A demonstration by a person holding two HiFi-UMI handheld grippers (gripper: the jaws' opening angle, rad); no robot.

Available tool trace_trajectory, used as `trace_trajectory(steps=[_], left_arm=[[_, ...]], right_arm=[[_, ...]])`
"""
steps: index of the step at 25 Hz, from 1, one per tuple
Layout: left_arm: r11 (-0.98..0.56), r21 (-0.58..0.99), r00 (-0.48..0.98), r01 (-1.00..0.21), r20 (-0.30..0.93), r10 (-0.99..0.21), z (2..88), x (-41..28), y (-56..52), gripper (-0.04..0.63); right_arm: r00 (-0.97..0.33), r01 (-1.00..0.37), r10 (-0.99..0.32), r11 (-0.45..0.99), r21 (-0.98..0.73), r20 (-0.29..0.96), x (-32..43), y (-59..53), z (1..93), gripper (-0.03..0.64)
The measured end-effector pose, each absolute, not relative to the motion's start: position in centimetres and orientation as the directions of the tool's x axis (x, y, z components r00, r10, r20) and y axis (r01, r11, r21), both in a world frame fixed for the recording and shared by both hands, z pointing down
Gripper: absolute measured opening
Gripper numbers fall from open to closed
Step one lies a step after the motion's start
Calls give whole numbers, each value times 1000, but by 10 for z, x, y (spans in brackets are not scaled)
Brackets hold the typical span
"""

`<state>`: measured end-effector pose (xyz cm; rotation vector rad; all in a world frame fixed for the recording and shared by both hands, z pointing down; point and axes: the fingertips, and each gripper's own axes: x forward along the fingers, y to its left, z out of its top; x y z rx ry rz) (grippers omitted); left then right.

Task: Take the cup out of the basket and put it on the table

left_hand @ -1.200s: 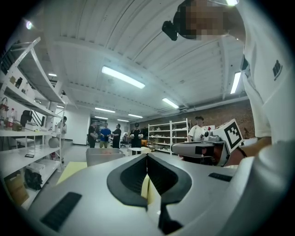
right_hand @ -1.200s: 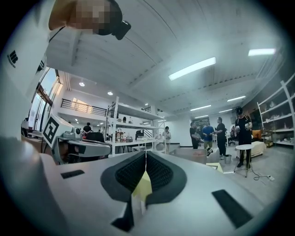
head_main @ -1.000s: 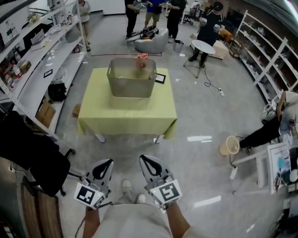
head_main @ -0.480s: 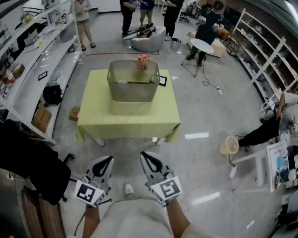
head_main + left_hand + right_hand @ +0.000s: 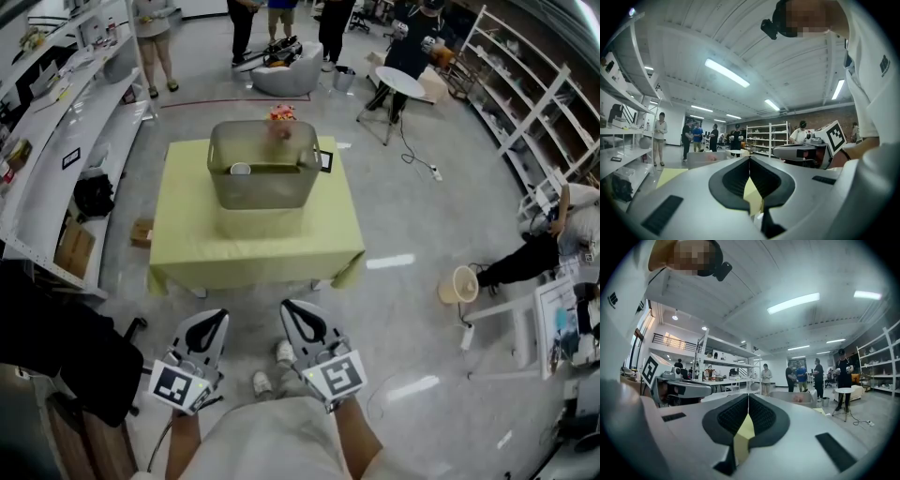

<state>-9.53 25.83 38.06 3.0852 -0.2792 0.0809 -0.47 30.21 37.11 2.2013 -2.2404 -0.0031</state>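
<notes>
Now the tabletop (image 5: 253,246), basket (image 5: 267,190) and cup (image 5: 241,170) lie nearer than a second ago; left tongs (image 5: 215,319) and right tongs (image 5: 292,310) are closed, empty, short of reach.

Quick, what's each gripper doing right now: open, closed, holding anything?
Left hand-held gripper: closed, jaws together, holding nothing.
Right hand-held gripper: closed, jaws together, holding nothing.

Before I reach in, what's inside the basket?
A white cup sits near the basket's left wall; a blurred pinkish thing shows by the far wall. The near wall hides the rest.
</notes>
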Motion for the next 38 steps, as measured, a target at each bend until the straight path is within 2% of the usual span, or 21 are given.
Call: trace_trajectory(steps=[8, 29, 38], left_arm=[[-982, 35, 982, -184, 59, -182, 384, -60, 217, 10], [-954, 41, 953, -299, 57, -296, 376, 33, 121, 11], [-944, 31, 943, -328, 76, -325, 379, 54, 91, 10]], right_arm=[[-36, -999, -999, 36, 2, -6, 29, 259, 373, 11], [-180, -983, -983, 179, 26, -23, 116, 157, 366, 11], [-201, -980, -979, 201, 3, -32, 142, 123, 367, 11]])
